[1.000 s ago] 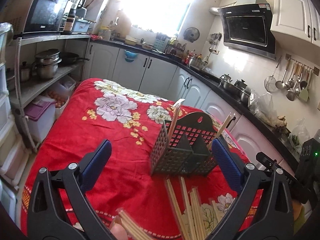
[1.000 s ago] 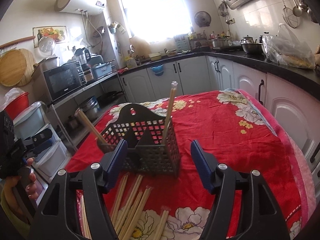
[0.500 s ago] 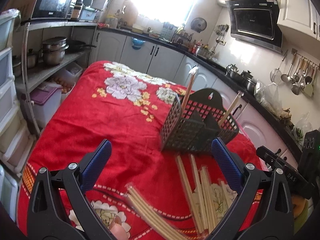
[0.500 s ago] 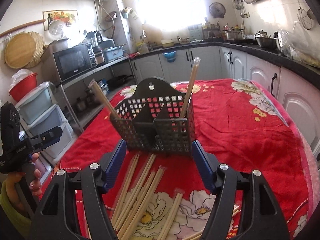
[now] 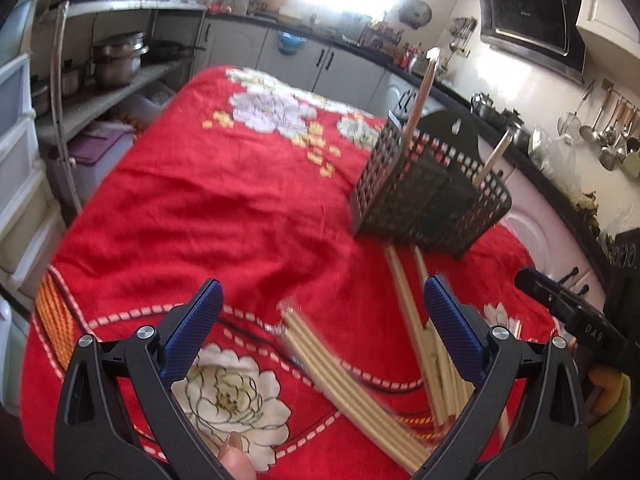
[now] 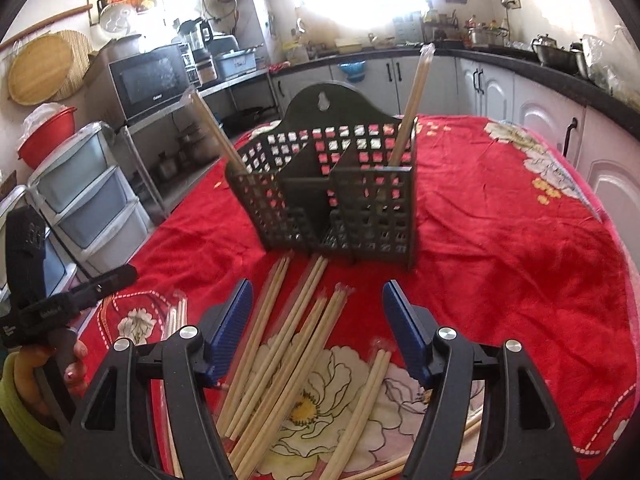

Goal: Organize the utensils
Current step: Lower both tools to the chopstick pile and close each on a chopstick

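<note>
- Where the red floral cloth (image 6: 520, 248) covers the table, a black lattice caddy (image 6: 340, 200) stands upright, split by a solid divider.
- Left compartment: one wrapped chopstick pair (image 6: 212, 128), leaning outward to the left.
- Right compartment: one wrapped pair (image 6: 412, 108), nearly upright.
- Loose chopsticks (image 6: 288, 344) lie fanned on the cloth just in front of the caddy.
- Right gripper (image 6: 316, 328): jaws spread wide, holding nothing, poised over the loose pile.
- Left gripper (image 5: 320, 328): jaws wide apart, empty, above another bundle (image 5: 352, 392).
</note>
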`<control>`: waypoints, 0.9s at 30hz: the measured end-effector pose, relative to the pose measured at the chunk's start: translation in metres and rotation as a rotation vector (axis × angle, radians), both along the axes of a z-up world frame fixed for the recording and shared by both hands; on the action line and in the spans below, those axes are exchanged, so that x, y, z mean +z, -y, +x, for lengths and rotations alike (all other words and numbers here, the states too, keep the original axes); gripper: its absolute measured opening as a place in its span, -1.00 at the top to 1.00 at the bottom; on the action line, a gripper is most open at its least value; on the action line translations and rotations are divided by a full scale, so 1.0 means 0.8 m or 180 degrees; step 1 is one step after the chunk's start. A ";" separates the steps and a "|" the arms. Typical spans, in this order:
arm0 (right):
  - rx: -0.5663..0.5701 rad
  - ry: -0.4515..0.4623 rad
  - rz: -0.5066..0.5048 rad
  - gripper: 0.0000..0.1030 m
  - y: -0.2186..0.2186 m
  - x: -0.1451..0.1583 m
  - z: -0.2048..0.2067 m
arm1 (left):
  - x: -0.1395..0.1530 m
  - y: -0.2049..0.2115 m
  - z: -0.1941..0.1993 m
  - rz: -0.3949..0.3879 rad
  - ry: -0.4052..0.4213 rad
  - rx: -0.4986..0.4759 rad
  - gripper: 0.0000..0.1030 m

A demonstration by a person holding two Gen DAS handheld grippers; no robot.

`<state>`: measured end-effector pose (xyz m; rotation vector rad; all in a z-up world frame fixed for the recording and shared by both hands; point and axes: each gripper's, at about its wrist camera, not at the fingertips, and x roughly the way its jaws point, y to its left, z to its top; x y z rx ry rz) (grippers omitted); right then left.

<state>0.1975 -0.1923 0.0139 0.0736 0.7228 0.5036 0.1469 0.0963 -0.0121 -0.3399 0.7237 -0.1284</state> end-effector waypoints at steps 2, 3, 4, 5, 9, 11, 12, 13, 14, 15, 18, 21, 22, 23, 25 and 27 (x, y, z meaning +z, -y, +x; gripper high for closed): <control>0.0041 -0.0040 -0.0044 -0.16 -0.005 -0.006 0.001 | -0.010 0.001 0.003 -0.0002 -0.0083 -0.0038 -0.79; 0.0057 -0.0057 -0.0054 -0.13 -0.007 -0.007 0.002 | -0.013 0.003 0.003 -0.0003 -0.0112 -0.0052 -0.78; 0.0079 -0.0084 -0.0064 -0.08 -0.010 -0.010 0.002 | -0.017 0.004 0.004 -0.0009 -0.0141 -0.0076 -0.74; 0.0098 -0.0103 -0.0075 -0.06 -0.012 -0.013 0.003 | -0.021 0.005 0.007 -0.0013 -0.0181 -0.0114 -0.68; 0.0123 -0.0201 -0.0118 0.03 -0.017 -0.022 0.008 | -0.035 0.006 0.014 -0.0066 -0.0296 -0.0164 -0.58; 0.0117 -0.0224 -0.0144 0.03 -0.018 -0.025 0.011 | -0.040 0.007 0.019 -0.0097 -0.0343 -0.0177 -0.44; 0.0108 -0.0254 -0.0160 0.04 -0.018 -0.028 0.013 | -0.044 0.006 0.022 -0.0115 -0.0381 -0.0186 -0.41; 0.0106 -0.0279 -0.0169 0.08 -0.018 -0.030 0.015 | -0.046 0.006 0.025 -0.0124 -0.0407 -0.0192 -0.37; 0.0104 -0.0305 -0.0182 0.09 -0.019 -0.032 0.017 | -0.048 0.006 0.029 -0.0130 -0.0433 -0.0208 -0.36; 0.0093 -0.0339 -0.0208 0.11 -0.019 -0.035 0.019 | -0.049 0.006 0.031 -0.0127 -0.0449 -0.0211 -0.36; 0.0053 -0.0451 -0.0248 0.20 -0.019 -0.046 0.029 | -0.055 0.008 0.040 -0.0105 -0.0498 -0.0238 -0.30; 0.0028 -0.0544 -0.0295 0.31 -0.022 -0.056 0.039 | -0.060 0.009 0.046 -0.0077 -0.0522 -0.0233 -0.21; 0.0022 -0.0577 -0.0303 0.33 -0.023 -0.060 0.042 | -0.061 0.008 0.047 -0.0074 -0.0517 -0.0225 -0.17; 0.0014 -0.0599 -0.0308 0.33 -0.024 -0.062 0.045 | -0.061 0.008 0.049 -0.0057 -0.0520 -0.0227 -0.14; -0.0022 -0.0665 -0.0342 0.33 -0.026 -0.068 0.054 | -0.061 0.009 0.051 -0.0021 -0.0524 -0.0229 -0.06; -0.0036 -0.0713 -0.0366 0.36 -0.028 -0.072 0.061 | -0.062 0.009 0.055 0.0036 -0.0542 -0.0224 0.08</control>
